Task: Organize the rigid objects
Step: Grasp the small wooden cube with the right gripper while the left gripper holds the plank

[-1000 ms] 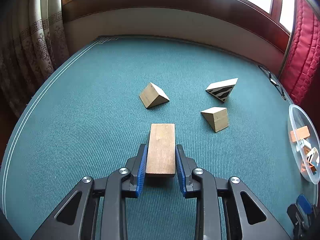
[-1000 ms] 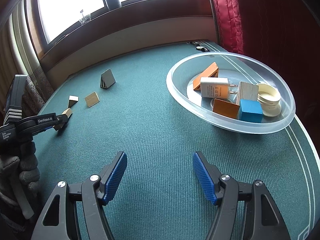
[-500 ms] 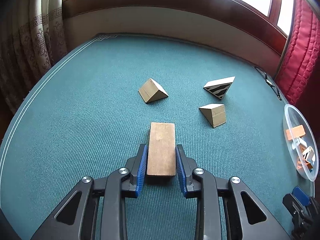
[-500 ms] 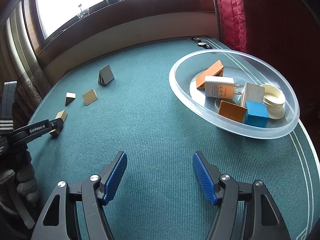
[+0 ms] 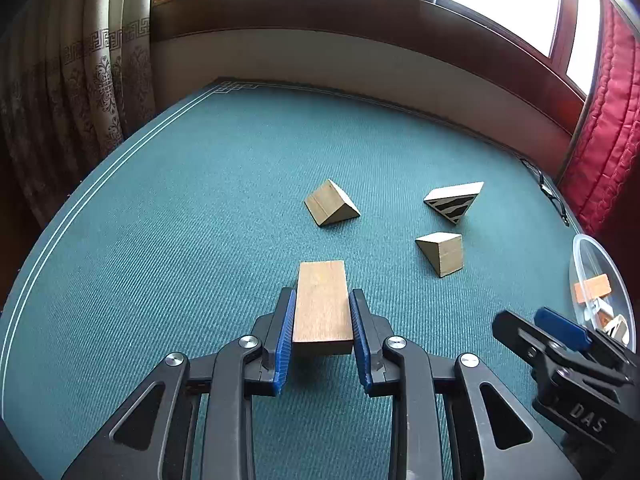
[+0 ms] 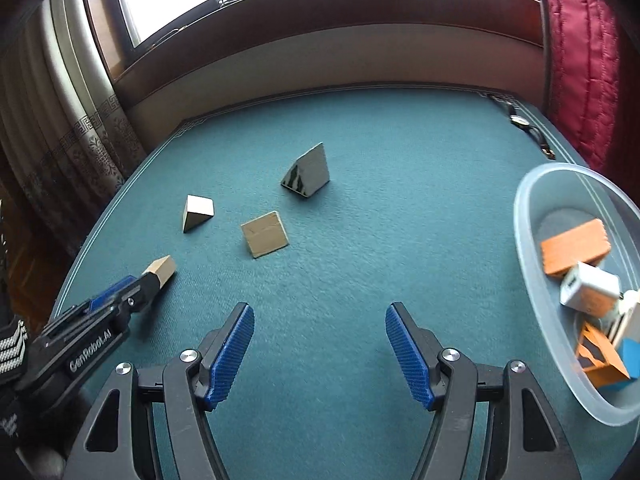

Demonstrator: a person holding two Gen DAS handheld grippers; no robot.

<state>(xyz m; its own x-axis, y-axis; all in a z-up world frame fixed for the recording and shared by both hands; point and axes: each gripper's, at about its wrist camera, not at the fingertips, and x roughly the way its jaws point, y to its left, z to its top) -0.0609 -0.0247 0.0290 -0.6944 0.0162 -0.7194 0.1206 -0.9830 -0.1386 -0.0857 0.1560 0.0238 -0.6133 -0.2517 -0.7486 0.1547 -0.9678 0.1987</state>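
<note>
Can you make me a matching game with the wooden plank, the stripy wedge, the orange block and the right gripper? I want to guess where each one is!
Things:
1. wooden plank
2. stripy wedge
3. orange block
4. right gripper

Places or states:
A. lying in the clear bowl
B. open, with nothing between its fingers
C. squeezed in the left gripper
D. loose on the green table, farthest from the cameras of the three wedges

Pairs: 1-C, 2-D, 3-A, 4-B

Flat wooden block [image 5: 322,304], three wedges [image 5: 331,203] beyond
</note>
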